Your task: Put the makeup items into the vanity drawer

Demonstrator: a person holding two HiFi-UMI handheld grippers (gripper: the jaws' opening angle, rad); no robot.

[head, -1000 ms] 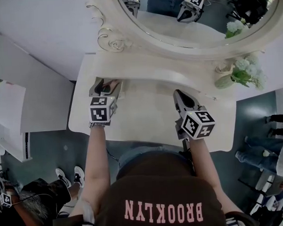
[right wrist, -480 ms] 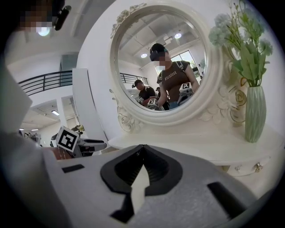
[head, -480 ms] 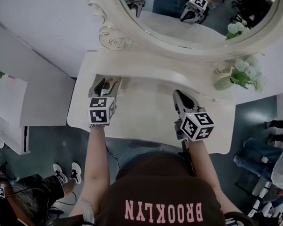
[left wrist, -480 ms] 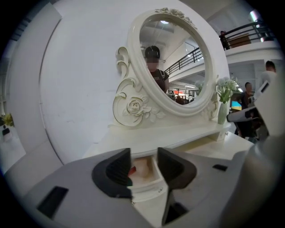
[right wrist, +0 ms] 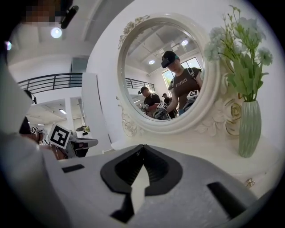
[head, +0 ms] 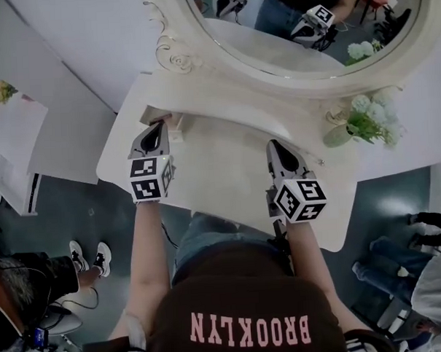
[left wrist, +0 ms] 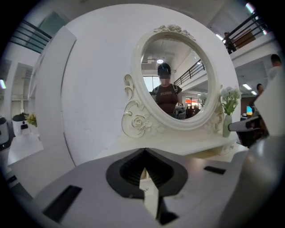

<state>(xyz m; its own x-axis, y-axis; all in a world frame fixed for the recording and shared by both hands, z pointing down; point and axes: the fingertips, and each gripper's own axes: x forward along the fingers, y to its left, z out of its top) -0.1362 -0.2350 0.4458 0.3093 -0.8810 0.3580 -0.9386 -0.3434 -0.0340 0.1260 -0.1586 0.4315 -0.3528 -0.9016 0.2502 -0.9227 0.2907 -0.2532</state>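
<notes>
The cream vanity table (head: 227,164) fills the middle, with its round mirror (head: 287,37) at the back so the person faces it. Their dark shirt (head: 248,316) reads BROOKLYN in pink letters. A vase of flowers (head: 353,122) sits at the back right, likely to keep it out of the working space. The left gripper (head: 161,126) hangs over the back left corner, jaws together on nothing I can make out. A small white piece (head: 176,130) lies just beside its tip. The right gripper (head: 273,144), jaws also together and empty, waits over mid-table. No makeup item is clearly recognisable, and the drawer is out of view.
</notes>
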